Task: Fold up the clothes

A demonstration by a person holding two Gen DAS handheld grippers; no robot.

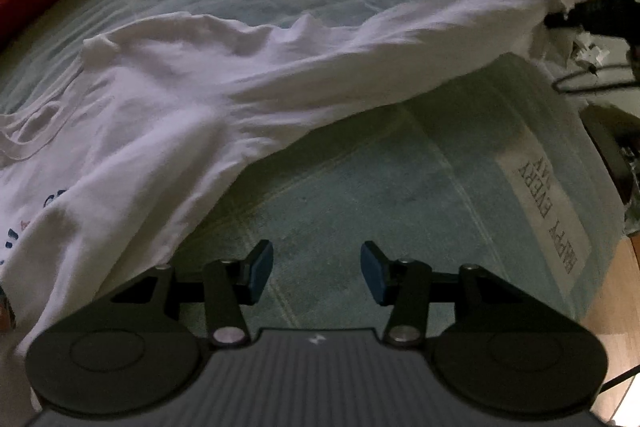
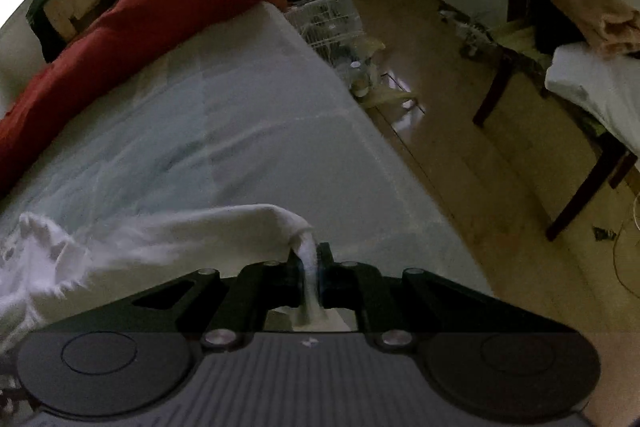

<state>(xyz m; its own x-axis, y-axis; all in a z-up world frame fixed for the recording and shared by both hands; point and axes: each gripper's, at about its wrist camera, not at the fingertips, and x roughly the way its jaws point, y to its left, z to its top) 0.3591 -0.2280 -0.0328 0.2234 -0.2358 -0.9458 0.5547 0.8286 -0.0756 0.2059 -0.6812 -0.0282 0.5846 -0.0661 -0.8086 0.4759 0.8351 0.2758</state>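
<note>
A white T-shirt (image 1: pixel 192 107) with a blue print lies spread on the bed. One corner of it is pulled up and stretched toward the upper right, where the right gripper (image 1: pixel 560 17) shows as a dark blur holding it. In the right wrist view my right gripper (image 2: pixel 314 267) is shut on a pinched fold of the white T-shirt (image 2: pixel 160 239), which trails off to the left. My left gripper (image 1: pixel 316 271) hovers over bare bed cover just right of the shirt's lower edge, its blue pads apart with nothing between them.
A pale blue-green bed cover (image 1: pixel 360 195) carries a patch with printed words (image 1: pixel 548 219). A red blanket (image 2: pixel 132 27) lies along the bed's far side. Wooden floor (image 2: pixel 460 147), a wire cage (image 2: pixel 328 23) and a chair (image 2: pixel 560 131) with clothes stand beside the bed.
</note>
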